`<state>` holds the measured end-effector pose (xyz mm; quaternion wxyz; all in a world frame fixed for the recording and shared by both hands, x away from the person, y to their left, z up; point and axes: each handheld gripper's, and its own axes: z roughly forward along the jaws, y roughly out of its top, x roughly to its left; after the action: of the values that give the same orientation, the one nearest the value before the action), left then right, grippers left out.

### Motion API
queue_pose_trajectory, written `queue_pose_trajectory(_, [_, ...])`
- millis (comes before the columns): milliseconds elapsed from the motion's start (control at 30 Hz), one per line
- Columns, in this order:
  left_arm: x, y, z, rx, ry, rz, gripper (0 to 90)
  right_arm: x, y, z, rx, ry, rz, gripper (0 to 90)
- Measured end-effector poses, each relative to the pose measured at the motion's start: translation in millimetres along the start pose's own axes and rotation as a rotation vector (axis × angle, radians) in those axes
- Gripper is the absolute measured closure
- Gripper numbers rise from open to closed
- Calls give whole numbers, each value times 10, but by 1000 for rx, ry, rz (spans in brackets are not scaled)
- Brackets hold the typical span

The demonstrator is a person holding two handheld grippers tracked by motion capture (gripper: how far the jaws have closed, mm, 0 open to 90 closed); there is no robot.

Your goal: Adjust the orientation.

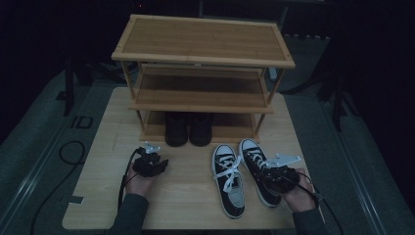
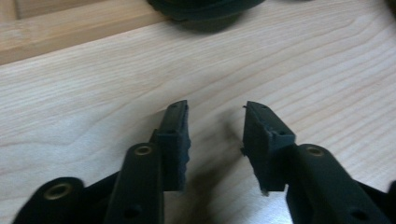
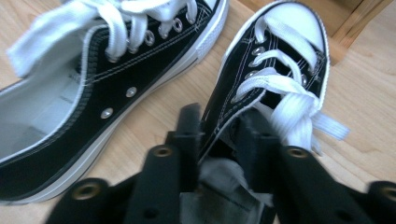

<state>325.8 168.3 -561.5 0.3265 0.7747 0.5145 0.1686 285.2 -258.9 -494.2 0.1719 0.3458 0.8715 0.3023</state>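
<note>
Two black-and-white sneakers lie on the wooden table [image 1: 186, 196]. The left sneaker [image 1: 228, 179] [image 3: 93, 88] rests flat with loose white laces. My right gripper [image 1: 274, 174] [image 3: 217, 126] is shut on the side wall of the right sneaker [image 1: 258, 169] [image 3: 275, 70], one jaw inside the shoe and one outside. My left gripper [image 1: 149, 159] [image 2: 215, 126] hovers open just above the bare tabletop, with nothing between its jaws. A pair of dark shoes [image 1: 189, 128] stands on the bottom shelf of the wooden rack [image 1: 203, 58]; the toe of one dark shoe [image 2: 205, 11] lies ahead of the left gripper.
The three-tier bamboo rack stands at the table's far side; its top and middle shelves hold nothing. Black cables [image 1: 73, 152] trail over the grey floor at the left. Bare tabletop lies between my two hands.
</note>
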Motion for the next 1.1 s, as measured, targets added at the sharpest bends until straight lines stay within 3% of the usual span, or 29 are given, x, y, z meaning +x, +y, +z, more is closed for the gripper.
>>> queue_pose_trajectory(167, [-113,24,-35,-15,-35,19,679,-67,12,-218,-58,8,17,591])
queue_pose_trajectory(333, [-313,78,-70,-16,-80,76,733,-186,22,-347,-87,-33,47,568])
queue_pose_trajectory(600, [-654,125,-52,-3,-149,177,846,-303,-58,-310,-77,-81,94,553])
queue_pose_trajectory(700, [-761,132,-30,23,-174,217,894,-328,-84,-287,-73,-91,104,541])
queue_pose_trajectory(1100, [-1232,42,25,72,-276,359,898,-355,-101,-279,-77,-89,129,526])
